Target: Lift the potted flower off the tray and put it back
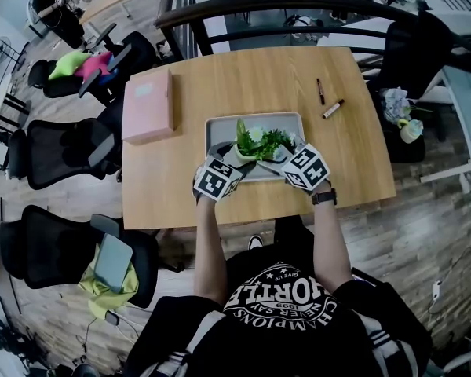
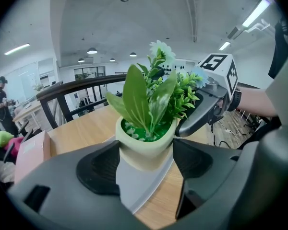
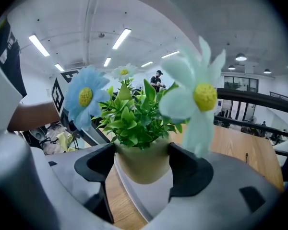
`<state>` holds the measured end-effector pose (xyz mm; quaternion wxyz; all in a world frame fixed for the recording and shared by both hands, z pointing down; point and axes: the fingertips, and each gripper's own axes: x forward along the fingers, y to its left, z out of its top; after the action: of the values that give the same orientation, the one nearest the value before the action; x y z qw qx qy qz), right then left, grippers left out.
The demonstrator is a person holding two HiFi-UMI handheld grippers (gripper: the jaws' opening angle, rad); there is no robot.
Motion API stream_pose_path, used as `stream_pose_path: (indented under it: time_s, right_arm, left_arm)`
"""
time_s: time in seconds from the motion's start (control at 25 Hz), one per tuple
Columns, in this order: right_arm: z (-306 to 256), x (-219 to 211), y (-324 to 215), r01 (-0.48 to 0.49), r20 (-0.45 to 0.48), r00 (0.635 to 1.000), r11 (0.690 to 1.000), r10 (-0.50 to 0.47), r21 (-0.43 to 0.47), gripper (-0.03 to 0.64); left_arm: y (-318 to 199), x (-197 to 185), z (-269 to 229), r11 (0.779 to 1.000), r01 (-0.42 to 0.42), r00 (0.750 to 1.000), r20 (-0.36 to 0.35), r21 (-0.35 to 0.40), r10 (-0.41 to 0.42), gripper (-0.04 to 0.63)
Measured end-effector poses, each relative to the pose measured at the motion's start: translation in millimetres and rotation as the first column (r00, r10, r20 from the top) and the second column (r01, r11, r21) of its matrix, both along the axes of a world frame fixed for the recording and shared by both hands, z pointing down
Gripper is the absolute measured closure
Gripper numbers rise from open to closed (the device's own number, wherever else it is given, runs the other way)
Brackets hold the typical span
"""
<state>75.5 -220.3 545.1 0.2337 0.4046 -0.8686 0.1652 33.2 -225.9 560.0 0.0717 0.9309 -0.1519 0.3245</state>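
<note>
The potted flower (image 1: 259, 141), green leaves and pale blooms in a cream pot (image 2: 144, 150), is at the near edge of the grey tray (image 1: 220, 124) on the wooden table. My left gripper (image 1: 237, 158) is shut on the pot from the left, its pads touching both sides (image 2: 145, 159). From the right, my right gripper (image 1: 281, 155) is shut on the same pot (image 3: 143, 164), jaws pressed to its sides (image 3: 143, 170). The pot's base seems to hang slightly above the tray (image 2: 139, 188); I cannot tell for sure. Each gripper shows in the other's view, the right gripper (image 2: 201, 114) and the left gripper (image 3: 81, 128).
A pink box (image 1: 149, 106) lies left of the tray. Two pens (image 1: 320, 91) (image 1: 333, 109) lie at the table's far right. Black office chairs (image 1: 59, 151) stand to the left, and a dark railing (image 1: 298, 6) runs behind the table.
</note>
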Motion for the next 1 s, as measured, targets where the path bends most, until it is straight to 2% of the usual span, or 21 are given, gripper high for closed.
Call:
stream_pose_path:
  time_s: [0.4, 0.6, 0.76, 1.0]
  right_arm:
    - [-41, 13, 17, -0.035, 0.014, 0.999, 0.999, 0.034, 0.021, 0.244]
    - [-59, 16, 25, -0.057, -0.031, 0.998, 0.998, 0.058, 0.026, 0.244]
    - [-75, 16, 33, -0.067, -0.047, 0.997, 0.997, 0.069, 0.042, 0.244]
    - [-90, 15, 50, -0.071, -0.064, 0.995, 0.995, 0.076, 0.069, 0.244]
  left_arm:
    - [16, 13, -41, 1.0, -0.029, 0.999, -0.033, -0.005, 0.028, 0.232]
    - [23, 17, -58, 0.999, -0.038, 0.999, -0.038, 0.009, 0.039, 0.232]
    - [31, 18, -73, 0.999, -0.04, 0.997, -0.07, 0.001, 0.04, 0.23]
    - [47, 16, -86, 0.999, -0.043, 0.996, -0.081, -0.007, 0.042, 0.229]
